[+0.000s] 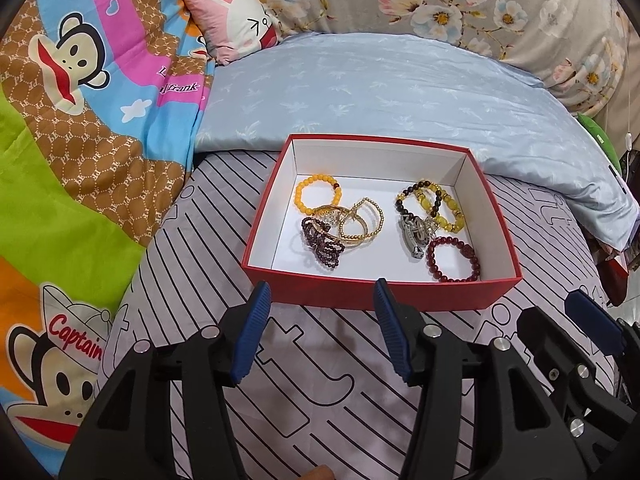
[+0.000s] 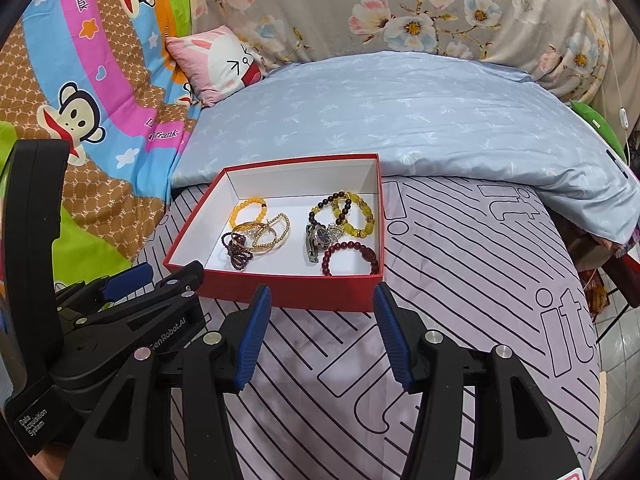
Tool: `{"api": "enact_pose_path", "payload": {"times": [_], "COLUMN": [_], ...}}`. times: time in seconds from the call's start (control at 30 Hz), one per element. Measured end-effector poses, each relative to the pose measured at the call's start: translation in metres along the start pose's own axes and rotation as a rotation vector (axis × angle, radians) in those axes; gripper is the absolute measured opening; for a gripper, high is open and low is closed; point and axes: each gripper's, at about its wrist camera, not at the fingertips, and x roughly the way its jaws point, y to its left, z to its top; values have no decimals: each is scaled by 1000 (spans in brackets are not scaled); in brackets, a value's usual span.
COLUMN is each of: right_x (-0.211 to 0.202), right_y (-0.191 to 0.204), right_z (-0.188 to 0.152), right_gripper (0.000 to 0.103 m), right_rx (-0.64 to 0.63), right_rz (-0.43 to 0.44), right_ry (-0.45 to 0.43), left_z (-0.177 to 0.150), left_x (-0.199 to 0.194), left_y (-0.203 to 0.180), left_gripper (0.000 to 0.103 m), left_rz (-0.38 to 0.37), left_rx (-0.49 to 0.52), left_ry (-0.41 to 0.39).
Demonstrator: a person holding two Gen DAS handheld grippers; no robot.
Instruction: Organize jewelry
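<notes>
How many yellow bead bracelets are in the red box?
2. One orange-yellow bracelet lies at the back left of the red box; one pale yellow bracelet lies back right, tangled with a dark bead bracelet. More may hide in the piles.

Tangled too tightly to separate: gold bangles (image 1: 352, 220) and dark beaded strands (image 1: 322, 242) in red box (image 1: 384, 296). Watch (image 2: 318, 240) dial too small to read. Right gripper (image 1: 592, 324) cut off by right edge in left view. Green object (image 2: 596, 124) mostly hidden behind blue quilt (image 2: 400, 120).
</notes>
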Motion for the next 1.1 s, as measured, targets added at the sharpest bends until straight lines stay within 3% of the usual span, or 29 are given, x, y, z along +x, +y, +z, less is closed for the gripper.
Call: {"api": "enact_pose_path", "payload": {"times": [0.97, 1.1], "right_x": [-1, -3], "right_y": [6, 4], "right_z": [-4, -4], "right_gripper": [52, 62], "right_rx": [-31, -21], "right_rz": [-40, -61], "right_ry": [-15, -30], "left_z": [-9, -9], "left_x": [0, -1], "left_y": [3, 7], "left_gripper": [53, 63], "left_rz": [36, 46], "left_rx": [-2, -18], "left_ry": [2, -9]}}
